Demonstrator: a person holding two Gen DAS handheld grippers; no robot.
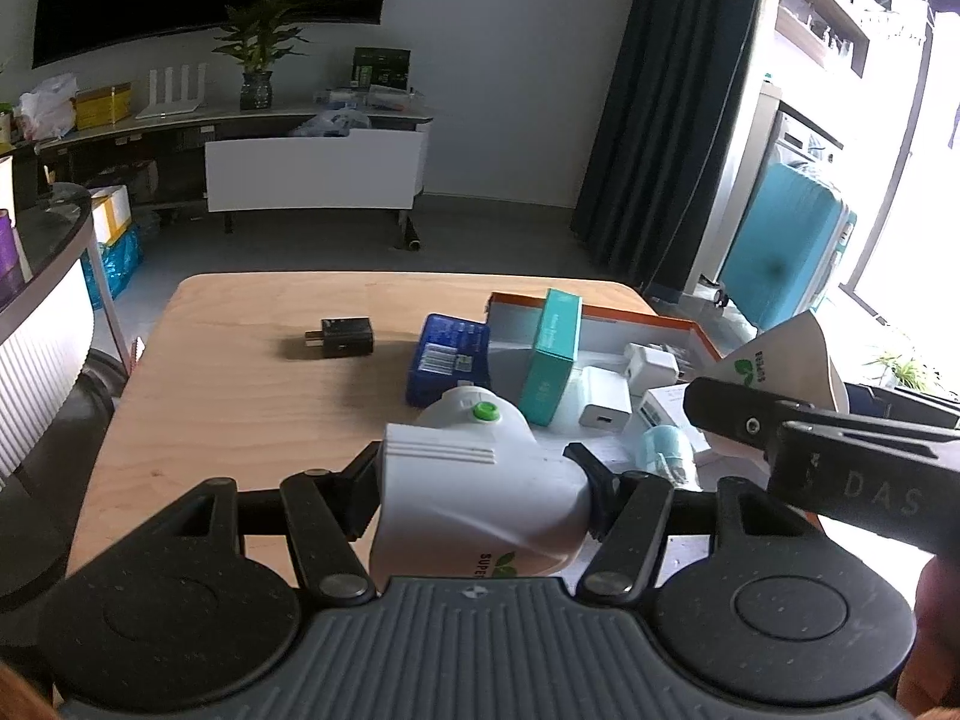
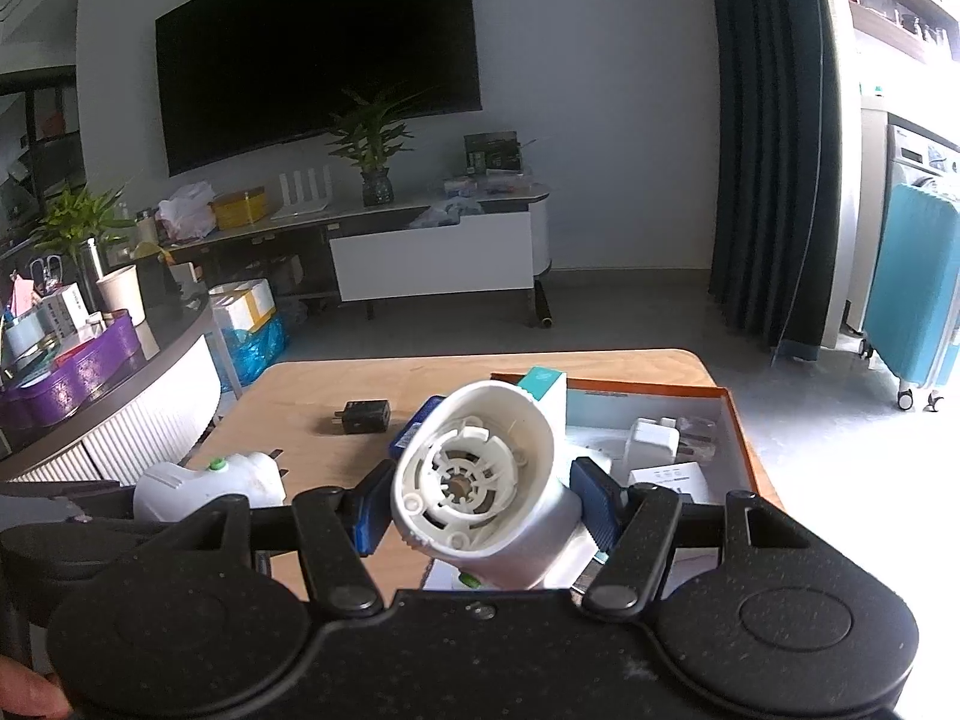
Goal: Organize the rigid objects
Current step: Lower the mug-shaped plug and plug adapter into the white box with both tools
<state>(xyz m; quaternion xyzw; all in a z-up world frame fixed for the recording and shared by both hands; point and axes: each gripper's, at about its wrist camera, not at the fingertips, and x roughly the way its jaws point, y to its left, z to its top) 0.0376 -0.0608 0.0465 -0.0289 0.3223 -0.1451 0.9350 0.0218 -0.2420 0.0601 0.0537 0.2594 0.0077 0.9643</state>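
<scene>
We see our left hand-held gripper (image 1: 480, 483) clamped on a white plastic housing (image 1: 480, 498) with a green button (image 1: 485, 412) on top, held above the wooden counter (image 1: 240, 396). Our right hand-held gripper's black finger (image 1: 750, 420) reaches in from the right, in front of a white cone-shaped part (image 1: 792, 354). A black charger (image 1: 343, 336) lies alone on the counter. A blue box (image 1: 447, 360) leans by the orange-rimmed tray (image 1: 606, 312), which holds a teal box (image 1: 552, 354) and white adapters (image 1: 606, 408).
</scene>
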